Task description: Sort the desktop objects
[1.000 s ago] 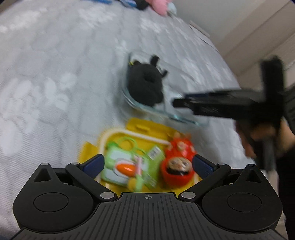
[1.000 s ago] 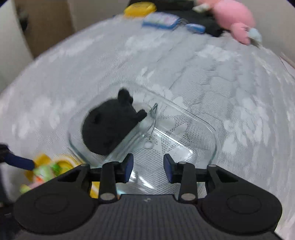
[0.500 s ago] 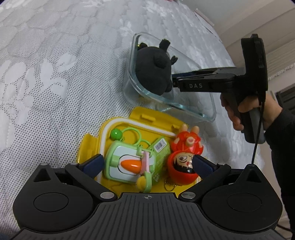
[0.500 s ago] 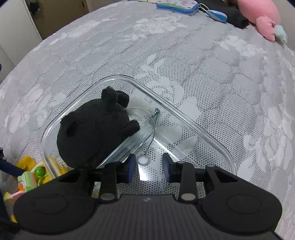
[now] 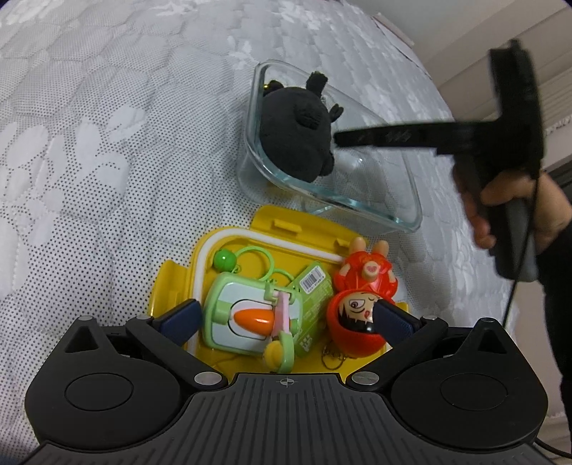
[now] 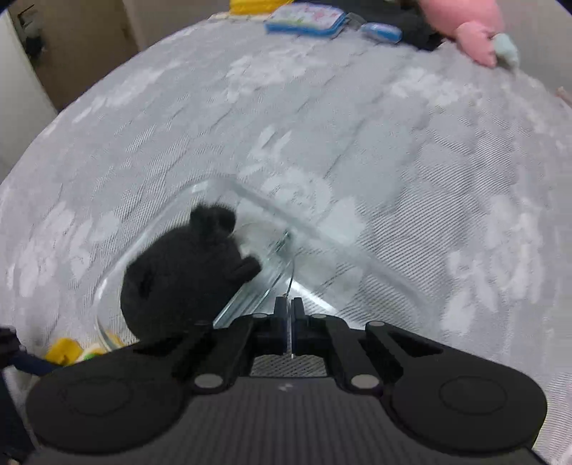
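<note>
Left gripper (image 5: 284, 314): jaws spread wide at lower centre of its view, nothing between the pads pressed; they straddle the contents of a yellow lid (image 5: 286, 229) lying on the grey patterned cloth (image 5: 107, 143). The right-hand pad overlaps the face of a red doll figure (image 5: 361, 307) (contact cannot be confirmed). Beside the doll, centre frame, lies a green keychain toy (image 5: 250, 318) with an orange carrot-shaped piece, and a green barcoded tag (image 5: 312, 282) between the two.

Glass container (image 5: 411, 200): sits just above the lid in the frame, touching or nearly touching its edge. A black plush toy (image 5: 296, 139) fills its upper left end.

Right gripper (image 6: 289, 314): jaws pressed together at lower centre of its own view, tips inside the container next to the plush (image 6: 178, 279). A thin wire loop (image 6: 291, 275) runs from the tips toward the plush; whether it is pinched cannot be told (view blurred). In the left view a hand (image 5: 514, 204) holds this gripper at the right edge.

Upper edge of the right view: a pink plush (image 6: 472, 28) and a blue-edged pouch (image 6: 307, 21).
</note>
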Tool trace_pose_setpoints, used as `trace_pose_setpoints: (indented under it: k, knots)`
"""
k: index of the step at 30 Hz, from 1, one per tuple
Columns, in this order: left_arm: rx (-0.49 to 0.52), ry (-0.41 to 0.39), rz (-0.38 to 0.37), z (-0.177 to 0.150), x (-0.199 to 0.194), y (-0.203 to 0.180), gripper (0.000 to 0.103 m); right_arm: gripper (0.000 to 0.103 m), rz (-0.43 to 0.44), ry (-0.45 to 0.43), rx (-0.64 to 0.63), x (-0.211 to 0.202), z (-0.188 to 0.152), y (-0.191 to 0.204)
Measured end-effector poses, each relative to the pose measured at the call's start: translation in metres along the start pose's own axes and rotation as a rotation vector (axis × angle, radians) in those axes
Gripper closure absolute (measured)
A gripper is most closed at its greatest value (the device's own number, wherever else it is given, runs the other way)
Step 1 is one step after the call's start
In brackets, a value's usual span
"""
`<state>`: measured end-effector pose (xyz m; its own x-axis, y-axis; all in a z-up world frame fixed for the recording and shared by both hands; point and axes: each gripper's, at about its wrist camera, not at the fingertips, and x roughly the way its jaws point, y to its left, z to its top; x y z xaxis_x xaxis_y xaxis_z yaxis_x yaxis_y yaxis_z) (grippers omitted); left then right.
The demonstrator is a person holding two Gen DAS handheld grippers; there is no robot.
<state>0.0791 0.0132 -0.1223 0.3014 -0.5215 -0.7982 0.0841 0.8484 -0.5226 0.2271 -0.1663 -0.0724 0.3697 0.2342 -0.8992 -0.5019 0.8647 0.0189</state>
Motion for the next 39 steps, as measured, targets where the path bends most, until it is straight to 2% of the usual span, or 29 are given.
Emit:
trace_pose_setpoints:
  k: [8, 12, 15, 19, 21, 23, 25, 27, 35, 39]
  knots:
    - [-0.005, 0.0, -0.005, 0.001, -0.002, 0.0, 0.0, 0.101, -0.044, -0.116, -0.002, -0.06, 0.022, 0.003]
    - [-0.003, 0.0, -0.003, 0.001, -0.002, 0.0, 0.0, 0.101, 0.01, -0.154, 0.029, -0.068, 0.032, 0.009]
    - [0.011, 0.001, 0.003, 0.001, -0.003, -0.002, 0.0, 0.101, 0.01, -0.159, 0.032, -0.056, 0.041, 0.016]
    - [0.015, 0.003, -0.002, 0.002, -0.003, -0.002, 0.0, 0.1, 0.043, -0.149, 0.1, -0.033, 0.047, 0.015]
    - [0.001, 0.003, -0.011, 0.003, -0.005, 0.0, 0.0, 0.09, 0.039, -0.14, 0.111, -0.029, 0.047, 0.013]
    - [-0.015, 0.004, -0.019, 0.004, -0.005, 0.002, 0.0, 0.077, -0.016, -0.116, 0.073, -0.027, 0.042, 0.013]
    - [-0.022, 0.006, -0.023, 0.005, -0.006, 0.002, 0.0, 0.077, -0.091, -0.086, 0.002, -0.024, 0.033, 0.016]
    - [-0.02, 0.008, -0.023, 0.005, -0.006, 0.002, 0.0, 0.077, -0.118, -0.058, -0.046, -0.016, 0.021, 0.017]
    - [-0.005, 0.009, -0.017, 0.006, -0.008, 0.0, 0.0, 0.077, -0.068, -0.028, 0.049, 0.022, -0.004, 0.01]
    - [-0.001, 0.011, -0.014, 0.006, -0.009, -0.001, 0.0, 0.08, -0.066, -0.056, 0.096, 0.036, -0.008, 0.003]
